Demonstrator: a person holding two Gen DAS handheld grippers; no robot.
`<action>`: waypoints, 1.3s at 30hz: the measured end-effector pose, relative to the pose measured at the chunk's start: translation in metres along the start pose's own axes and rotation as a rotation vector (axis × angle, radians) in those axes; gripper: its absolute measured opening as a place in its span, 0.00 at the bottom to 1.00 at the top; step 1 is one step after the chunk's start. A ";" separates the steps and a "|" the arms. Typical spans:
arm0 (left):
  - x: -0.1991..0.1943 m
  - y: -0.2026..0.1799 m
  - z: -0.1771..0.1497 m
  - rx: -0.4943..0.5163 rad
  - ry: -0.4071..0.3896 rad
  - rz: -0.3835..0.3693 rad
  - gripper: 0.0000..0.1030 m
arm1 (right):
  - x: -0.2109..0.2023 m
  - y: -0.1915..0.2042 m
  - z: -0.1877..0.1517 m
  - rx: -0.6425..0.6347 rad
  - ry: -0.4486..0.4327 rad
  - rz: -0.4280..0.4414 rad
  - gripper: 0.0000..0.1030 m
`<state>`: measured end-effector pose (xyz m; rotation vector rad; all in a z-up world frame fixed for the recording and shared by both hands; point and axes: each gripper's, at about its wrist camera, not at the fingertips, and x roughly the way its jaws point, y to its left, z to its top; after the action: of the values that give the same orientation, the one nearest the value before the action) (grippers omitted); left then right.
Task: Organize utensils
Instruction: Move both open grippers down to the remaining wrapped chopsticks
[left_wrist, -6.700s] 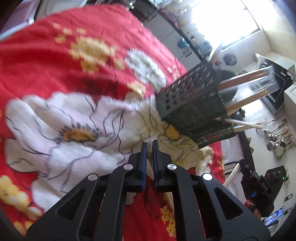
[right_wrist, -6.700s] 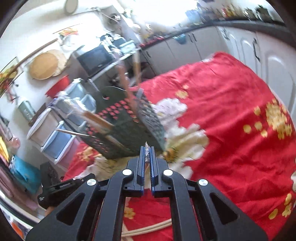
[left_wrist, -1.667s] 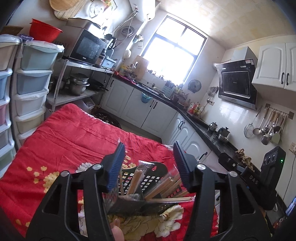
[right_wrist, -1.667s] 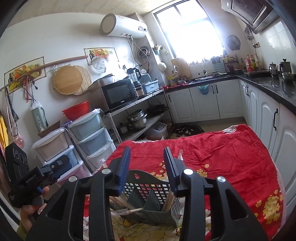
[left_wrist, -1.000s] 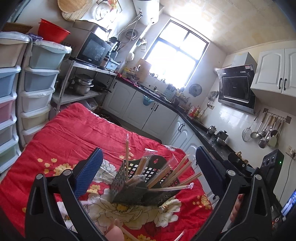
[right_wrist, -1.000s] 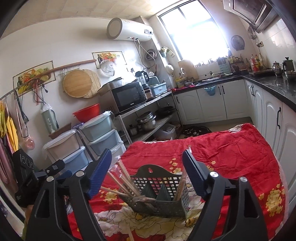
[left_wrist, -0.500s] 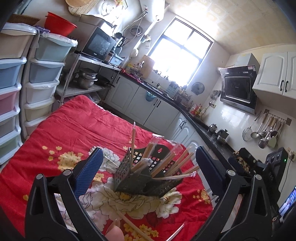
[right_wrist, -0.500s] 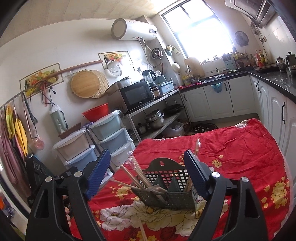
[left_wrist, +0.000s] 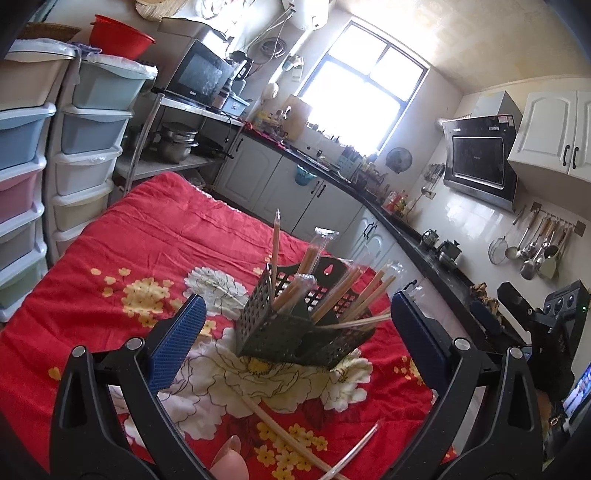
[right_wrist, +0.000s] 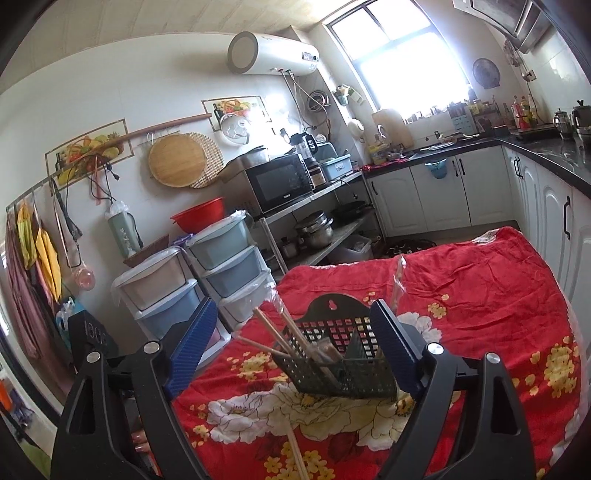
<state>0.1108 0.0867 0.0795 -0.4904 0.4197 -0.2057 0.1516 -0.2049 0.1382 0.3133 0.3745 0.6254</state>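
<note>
Chopsticks (left_wrist: 334, 293) stand in the holder (left_wrist: 295, 332) on the cloth (left_wrist: 129, 258).

red floral cloth (left_wrist: 155, 236) | microwave (right_wrist: 280, 186) | stacked drawers (right_wrist: 225, 266) | red basin (right_wrist: 197, 214) | window (left_wrist: 362, 107)

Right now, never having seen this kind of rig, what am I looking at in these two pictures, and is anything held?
A person carries a hand-held gripper in each hand, with a fisheye camera on each looking along its fingers. The left hand-held gripper and the right hand-held gripper both stand open and hold nothing. Between each pair of blue pads you see the dark perforated utensil holder standing on a red flowered cloth, with wrapped chopsticks in it. A few loose chopsticks lie on the cloth in front.
</note>
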 end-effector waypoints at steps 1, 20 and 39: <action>0.000 0.000 -0.002 -0.001 0.006 0.000 0.90 | -0.001 0.000 -0.003 0.000 0.006 -0.004 0.80; 0.024 0.014 -0.036 -0.012 0.125 0.047 0.90 | 0.007 -0.021 -0.071 0.050 0.183 -0.138 0.81; 0.053 0.012 -0.072 0.028 0.246 0.077 0.90 | 0.023 -0.043 -0.133 0.083 0.349 -0.270 0.81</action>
<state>0.1280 0.0520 -0.0026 -0.4215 0.6737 -0.1976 0.1337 -0.2014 -0.0018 0.2269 0.7656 0.3975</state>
